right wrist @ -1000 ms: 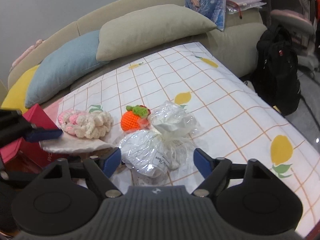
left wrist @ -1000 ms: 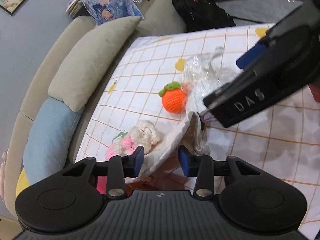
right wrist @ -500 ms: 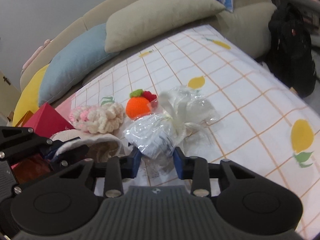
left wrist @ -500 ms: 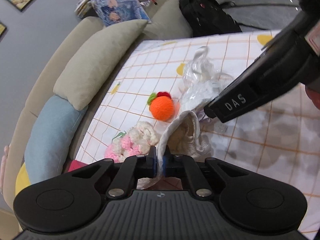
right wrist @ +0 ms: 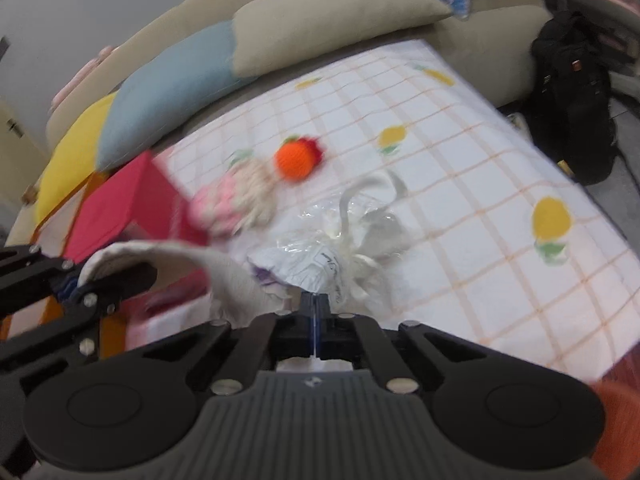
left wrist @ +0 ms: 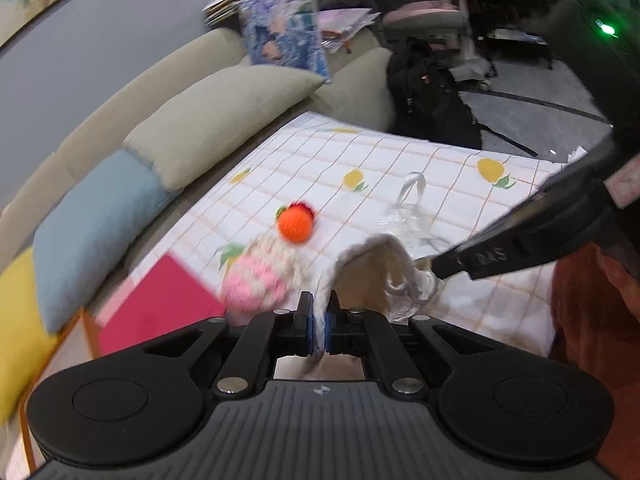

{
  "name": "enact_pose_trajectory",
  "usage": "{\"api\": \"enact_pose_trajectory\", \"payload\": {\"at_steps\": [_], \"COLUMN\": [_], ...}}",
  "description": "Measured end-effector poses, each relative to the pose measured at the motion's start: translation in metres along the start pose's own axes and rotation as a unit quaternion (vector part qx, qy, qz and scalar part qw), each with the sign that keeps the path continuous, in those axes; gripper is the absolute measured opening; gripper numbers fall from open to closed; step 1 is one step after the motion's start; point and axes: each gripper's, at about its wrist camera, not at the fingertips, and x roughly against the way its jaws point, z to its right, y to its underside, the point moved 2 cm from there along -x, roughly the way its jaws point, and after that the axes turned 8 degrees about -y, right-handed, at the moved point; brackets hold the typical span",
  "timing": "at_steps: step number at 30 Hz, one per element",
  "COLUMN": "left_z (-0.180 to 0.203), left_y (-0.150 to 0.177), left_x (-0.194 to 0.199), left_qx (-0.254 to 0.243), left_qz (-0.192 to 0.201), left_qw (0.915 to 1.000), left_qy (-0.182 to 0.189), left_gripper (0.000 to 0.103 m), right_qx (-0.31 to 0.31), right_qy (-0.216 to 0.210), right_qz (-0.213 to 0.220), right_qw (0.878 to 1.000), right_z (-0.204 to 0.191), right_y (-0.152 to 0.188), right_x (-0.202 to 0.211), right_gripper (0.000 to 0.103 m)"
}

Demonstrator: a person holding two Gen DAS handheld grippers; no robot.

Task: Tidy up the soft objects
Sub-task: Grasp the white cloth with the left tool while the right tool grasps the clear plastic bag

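Observation:
My left gripper (left wrist: 319,322) is shut on the rim of a cream cloth bag (left wrist: 374,264) and holds its mouth open; the bag also shows in the right wrist view (right wrist: 192,256). My right gripper (right wrist: 315,320) is shut on a clear plastic packet with white contents (right wrist: 320,256), held just beside the bag's mouth; the packet shows in the left wrist view (left wrist: 408,220). An orange crochet fruit (left wrist: 295,226) (right wrist: 294,160) and a pink-and-cream crochet piece (left wrist: 260,276) (right wrist: 236,196) lie on the lemon-print sheet (left wrist: 400,168) beyond the bag.
A red box (left wrist: 160,308) (right wrist: 124,200) stands at the left edge of the sheet. Beige (left wrist: 224,120), blue (left wrist: 92,220) and yellow (left wrist: 16,320) cushions line the sofa behind. A black backpack (left wrist: 432,96) (right wrist: 572,92) sits on the floor past the sheet's far end.
My right gripper closed on the plastic packet and lifted it toward the bag. My left gripper closed on the bag's rim and raised it. Both views have pulled back and up.

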Motion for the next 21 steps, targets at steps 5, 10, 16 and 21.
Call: {"api": "enact_pose_trajectory", "payload": {"at_steps": [5, 10, 16, 21], "left_z": [-0.009, -0.007, -0.002, -0.006], "left_y": [0.034, 0.059, 0.075, 0.078], "left_x": [0.012, 0.014, 0.015, 0.013], "left_qx": [0.039, 0.059, 0.081, 0.143], "left_qz": [-0.038, -0.064, -0.076, -0.082], "left_qw": [0.9985, 0.9962, 0.9923, 0.9822], "left_qy": [0.004, 0.009, 0.055, 0.09], "left_gripper": [0.005, 0.005, 0.007, 0.035], "right_qx": [0.032, 0.027, 0.006, -0.034], "right_qy": [0.028, 0.047, 0.056, 0.062], "right_qz": [-0.059, -0.08, -0.029, -0.02], "right_qw": [0.997, 0.995, 0.998, 0.997], "right_z": [-0.021, -0.022, -0.02, -0.011], "right_y": [0.026, 0.036, 0.036, 0.028], "right_x": [0.002, 0.012, 0.031, 0.018], "right_gripper": [0.0, 0.004, 0.049, 0.06]}}
